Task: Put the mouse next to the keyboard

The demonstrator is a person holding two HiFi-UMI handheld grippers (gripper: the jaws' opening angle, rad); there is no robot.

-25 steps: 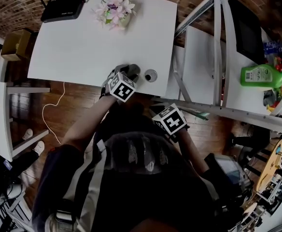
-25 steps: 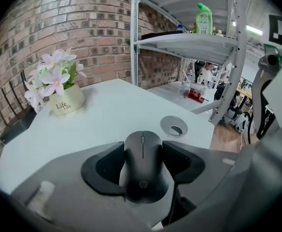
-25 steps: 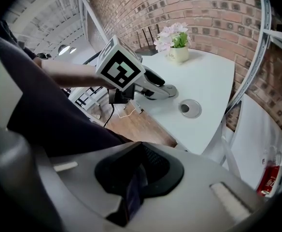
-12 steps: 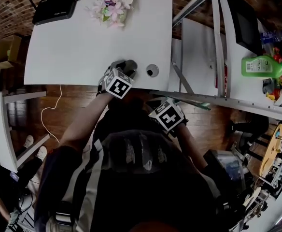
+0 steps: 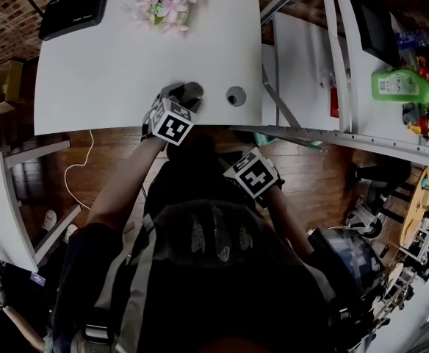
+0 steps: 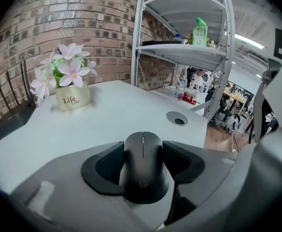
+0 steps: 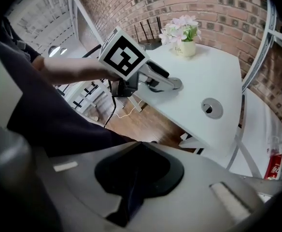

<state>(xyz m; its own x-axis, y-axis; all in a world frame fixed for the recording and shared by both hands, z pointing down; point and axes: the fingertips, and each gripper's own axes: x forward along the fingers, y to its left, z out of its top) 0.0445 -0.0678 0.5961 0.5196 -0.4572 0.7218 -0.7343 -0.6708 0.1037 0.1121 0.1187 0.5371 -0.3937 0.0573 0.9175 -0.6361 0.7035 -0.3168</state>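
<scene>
A black mouse (image 6: 143, 166) sits between the pads of my left gripper (image 6: 142, 162), which is shut on its sides. In the head view the left gripper (image 5: 186, 94) reaches over the near edge of the white table (image 5: 112, 65), its marker cube just behind the jaws. My right gripper (image 7: 133, 178) is shut with nothing in it, its dark pads meeting. It hangs off the table, above the wooden floor and close to the person's body; only its marker cube shows in the head view. No keyboard is in any view.
A pot of pink flowers (image 5: 161, 2) and a black router (image 5: 67, 13) stand at the table's far side. A round cable hole (image 5: 236, 95) lies right of the left gripper. A metal shelf rack (image 5: 332, 65) with a green bottle (image 5: 402, 85) stands to the right.
Both grippers have drifted a little to the left along the table's near edge. The left one still holds the mouse and the right one stays shut.
</scene>
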